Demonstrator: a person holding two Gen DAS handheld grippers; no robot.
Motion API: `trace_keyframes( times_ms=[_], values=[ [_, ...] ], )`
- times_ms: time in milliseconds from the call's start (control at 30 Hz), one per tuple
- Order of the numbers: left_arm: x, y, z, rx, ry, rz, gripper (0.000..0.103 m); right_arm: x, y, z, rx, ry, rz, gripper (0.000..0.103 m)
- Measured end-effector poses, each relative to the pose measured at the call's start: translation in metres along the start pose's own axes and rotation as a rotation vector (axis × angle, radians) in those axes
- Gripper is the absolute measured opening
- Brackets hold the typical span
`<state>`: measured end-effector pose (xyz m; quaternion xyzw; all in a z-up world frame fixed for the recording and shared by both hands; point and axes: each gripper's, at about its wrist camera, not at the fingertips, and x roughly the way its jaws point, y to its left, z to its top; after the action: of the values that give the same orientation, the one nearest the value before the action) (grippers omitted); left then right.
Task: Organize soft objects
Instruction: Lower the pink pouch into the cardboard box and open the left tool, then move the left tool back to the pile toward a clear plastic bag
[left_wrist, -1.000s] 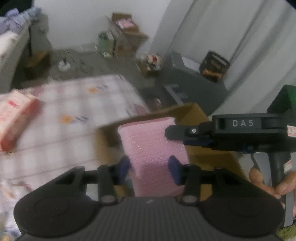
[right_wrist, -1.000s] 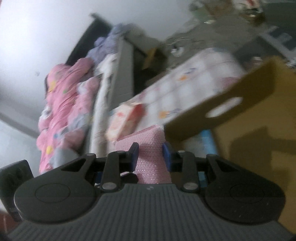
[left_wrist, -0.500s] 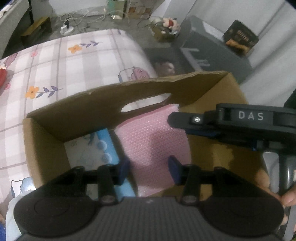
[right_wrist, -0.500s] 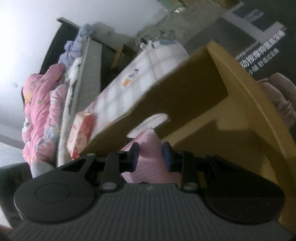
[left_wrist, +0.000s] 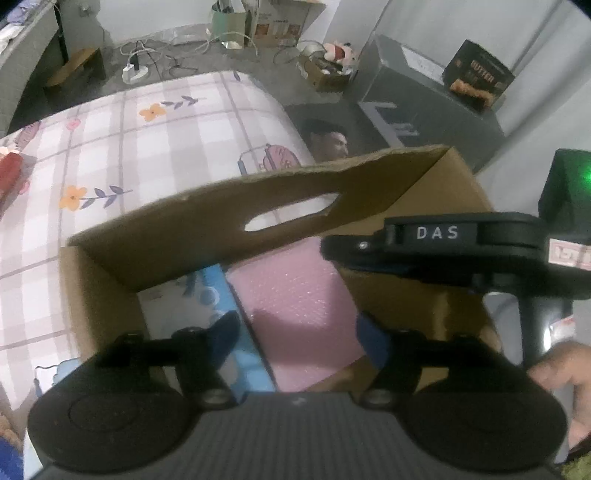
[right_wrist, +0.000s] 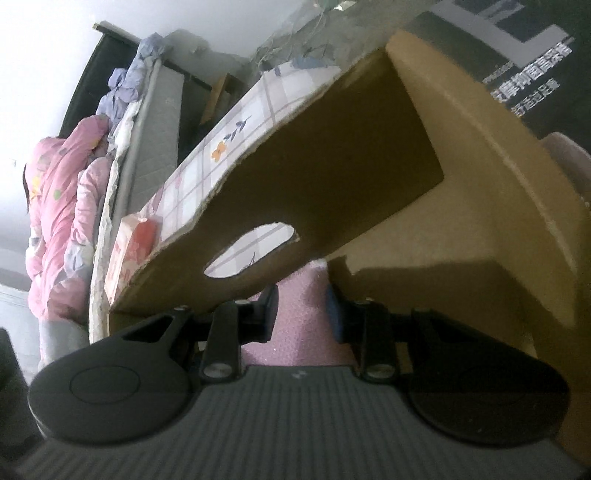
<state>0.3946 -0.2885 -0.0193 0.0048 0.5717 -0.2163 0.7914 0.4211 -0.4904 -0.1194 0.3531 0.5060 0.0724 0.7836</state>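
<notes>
A pink bubble-wrap pack (left_wrist: 295, 306) stands inside an open cardboard box (left_wrist: 207, 225), beside a blue and white pack (left_wrist: 236, 332). My left gripper (left_wrist: 297, 330) hangs over the box with its jaws open on either side of the pink pack, not touching it. My right gripper (right_wrist: 301, 310) reaches into the box from the right; its fingers (right_wrist: 271, 299) sit close on the pink pack (right_wrist: 299, 317), holding its edge. The right gripper also shows from the side in the left wrist view (left_wrist: 332, 251).
The box (right_wrist: 369, 192) rests on a checked floral bed cover (left_wrist: 129, 147). A red and white pack (right_wrist: 129, 251) lies on the cover to the left. Pink bedding (right_wrist: 59, 206) is piled far left. A grey cabinet (left_wrist: 424, 99) and floor clutter lie beyond the bed.
Both grippers have moved the pink pack from above the box rim down into the box. My left jaws have spread wider and no longer touch the pack.
</notes>
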Motion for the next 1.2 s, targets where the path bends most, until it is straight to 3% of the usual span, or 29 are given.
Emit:
trace_keyframes(
  times_ms=[333,500,700,967,1200],
  values=[
    [-0.1,0.019,-0.029,0.002,-0.098,-0.035,0.078,-0.08,0.038,-0.025,-0.004,-0.132,0.105,0.028],
    [-0.168,0.047,-0.06,-0.013,-0.161,-0.048,0.085,-0.134,0.064,-0.063,-0.038,-0.177,0.196,0.029],
    [-0.251,0.093,-0.112,-0.041,-0.272,0.007,0.091,-0.17,0.115,-0.113,-0.128,-0.16,0.276,0.032],
    [-0.317,0.16,-0.193,-0.099,-0.422,0.099,0.098,-0.151,0.193,-0.173,-0.257,-0.043,0.326,0.053],
    [-0.32,0.225,-0.251,-0.198,-0.453,0.157,0.098,-0.106,0.257,-0.217,-0.355,0.075,0.333,0.055]
  ],
)
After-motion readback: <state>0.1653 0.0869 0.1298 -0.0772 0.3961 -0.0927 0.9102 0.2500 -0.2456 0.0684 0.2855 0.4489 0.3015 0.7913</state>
